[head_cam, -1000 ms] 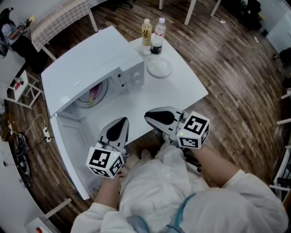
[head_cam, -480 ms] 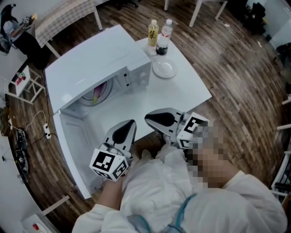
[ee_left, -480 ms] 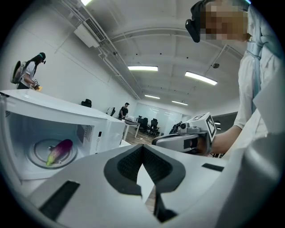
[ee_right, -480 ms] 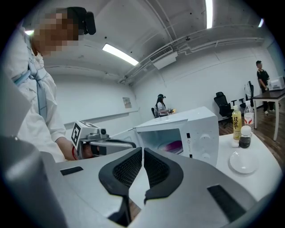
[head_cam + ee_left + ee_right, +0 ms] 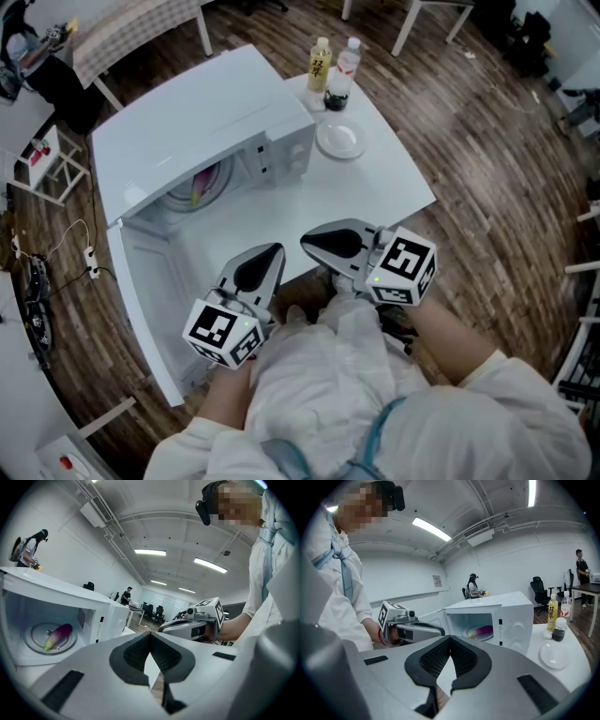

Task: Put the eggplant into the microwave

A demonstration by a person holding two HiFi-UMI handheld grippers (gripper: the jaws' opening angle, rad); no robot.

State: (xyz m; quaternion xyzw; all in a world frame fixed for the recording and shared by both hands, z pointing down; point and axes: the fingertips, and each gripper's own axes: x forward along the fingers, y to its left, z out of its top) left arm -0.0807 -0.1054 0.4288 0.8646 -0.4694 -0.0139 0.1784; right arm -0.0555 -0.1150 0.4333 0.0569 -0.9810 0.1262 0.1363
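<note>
The purple eggplant (image 5: 199,188) lies on the glass turntable inside the white microwave (image 5: 202,122), whose door (image 5: 141,300) hangs open toward the left. In the left gripper view the eggplant (image 5: 58,636) rests on the round plate in the cavity. It also shows through the opening in the right gripper view, as the eggplant (image 5: 482,631). My left gripper (image 5: 267,258) and right gripper (image 5: 314,244) hover side by side at the table's near edge, well short of the microwave. Both are shut and hold nothing.
A white saucer (image 5: 339,141) sits on the white table (image 5: 384,197) to the right of the microwave. Two bottles (image 5: 333,67) and a small dark cup stand behind the saucer. Wooden floor, chairs and a small side table surround it. People stand in the room's background.
Both grippers stay shut and nearly still near the table's front edge. The head view has shifted a little; the eggplant has not moved.
</note>
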